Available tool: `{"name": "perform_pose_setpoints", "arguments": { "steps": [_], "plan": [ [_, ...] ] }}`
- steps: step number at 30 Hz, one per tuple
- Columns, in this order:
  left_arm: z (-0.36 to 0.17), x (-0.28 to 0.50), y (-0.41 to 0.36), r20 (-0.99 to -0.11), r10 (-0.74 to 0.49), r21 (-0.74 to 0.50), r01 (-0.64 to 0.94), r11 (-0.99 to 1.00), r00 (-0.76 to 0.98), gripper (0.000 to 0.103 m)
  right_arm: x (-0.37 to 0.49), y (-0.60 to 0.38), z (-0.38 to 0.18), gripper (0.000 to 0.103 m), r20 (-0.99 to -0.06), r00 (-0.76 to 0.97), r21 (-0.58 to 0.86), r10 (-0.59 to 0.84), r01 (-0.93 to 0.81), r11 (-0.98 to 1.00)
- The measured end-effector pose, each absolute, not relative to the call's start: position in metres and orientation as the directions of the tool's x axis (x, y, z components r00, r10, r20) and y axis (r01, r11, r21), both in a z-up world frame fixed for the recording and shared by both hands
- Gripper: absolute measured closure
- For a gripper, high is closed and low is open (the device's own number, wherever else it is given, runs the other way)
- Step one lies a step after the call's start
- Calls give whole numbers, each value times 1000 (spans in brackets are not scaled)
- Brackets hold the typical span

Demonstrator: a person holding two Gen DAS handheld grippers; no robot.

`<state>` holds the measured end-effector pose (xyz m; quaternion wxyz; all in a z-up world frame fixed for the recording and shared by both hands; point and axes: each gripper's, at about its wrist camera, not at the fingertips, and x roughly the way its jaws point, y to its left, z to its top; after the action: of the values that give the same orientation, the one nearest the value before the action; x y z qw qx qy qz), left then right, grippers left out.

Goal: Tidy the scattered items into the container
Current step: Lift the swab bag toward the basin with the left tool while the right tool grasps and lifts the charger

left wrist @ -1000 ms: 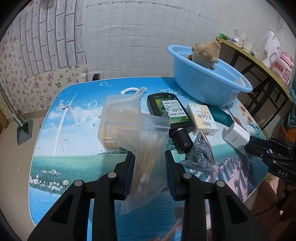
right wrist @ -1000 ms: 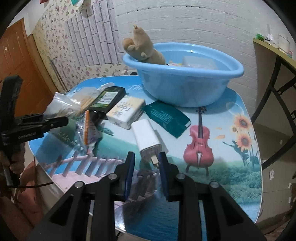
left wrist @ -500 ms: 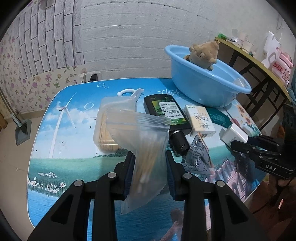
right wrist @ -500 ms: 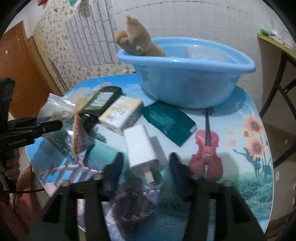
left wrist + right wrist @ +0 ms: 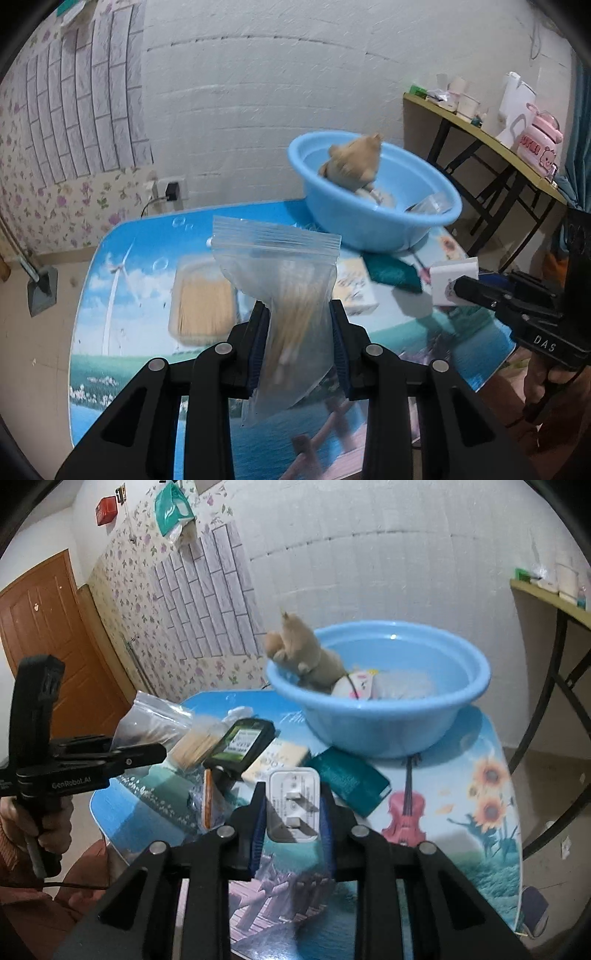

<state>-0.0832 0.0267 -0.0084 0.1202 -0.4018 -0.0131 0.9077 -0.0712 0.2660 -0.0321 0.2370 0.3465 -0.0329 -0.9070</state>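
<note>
My left gripper (image 5: 297,343) is shut on a clear zip bag of cotton swabs (image 5: 291,295) and holds it above the table. My right gripper (image 5: 293,819) is shut on a white plug charger (image 5: 293,805), lifted off the table; it also shows in the left wrist view (image 5: 452,280). The blue basin (image 5: 376,716) stands at the table's far side with a tan plush toy (image 5: 303,657) and a small packet inside. On the table lie a box of toothpicks (image 5: 201,306), a black-green bottle (image 5: 242,746), a cream soap box (image 5: 277,762) and a dark green packet (image 5: 347,779).
A crumpled orange-edged wrapper (image 5: 208,803) lies near the table's front left in the right wrist view. A side table (image 5: 495,140) with pink and white items stands right of the basin. The picture-printed table (image 5: 461,812) ends close before both grippers.
My right gripper opened around the charger, then shut on it and lifted it. My left gripper has risen with the bag and moved toward the basin.
</note>
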Motion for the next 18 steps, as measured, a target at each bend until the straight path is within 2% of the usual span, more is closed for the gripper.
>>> {"name": "perform_pose_setpoints", "arguments": {
  "steps": [3, 9, 11, 14, 18],
  "plan": [
    [8, -88, 41, -712, 250, -111, -246, -963, -656, 72, -70, 271, -18, 78, -589, -674, 216, -446, 400, -891],
    [25, -117, 80, -710, 293, -106, -315, -943, -641, 72, -67, 297, 25, 78, -471, -727, 297, -500, 404, -866],
    [30, -129, 92, -703, 308, -110, -330, -938, -641, 72, -72, 302, 36, 78, -445, -748, 284, -493, 404, -870],
    [34, -147, 108, -696, 309, -98, -340, -935, -648, 72, -88, 305, 41, 78, -445, -766, 262, -464, 384, -885],
    [30, -171, 126, -701, 263, -43, -329, -943, -663, 72, -119, 317, 35, 78, -457, -756, 317, -469, 354, -880]
  ]
}}
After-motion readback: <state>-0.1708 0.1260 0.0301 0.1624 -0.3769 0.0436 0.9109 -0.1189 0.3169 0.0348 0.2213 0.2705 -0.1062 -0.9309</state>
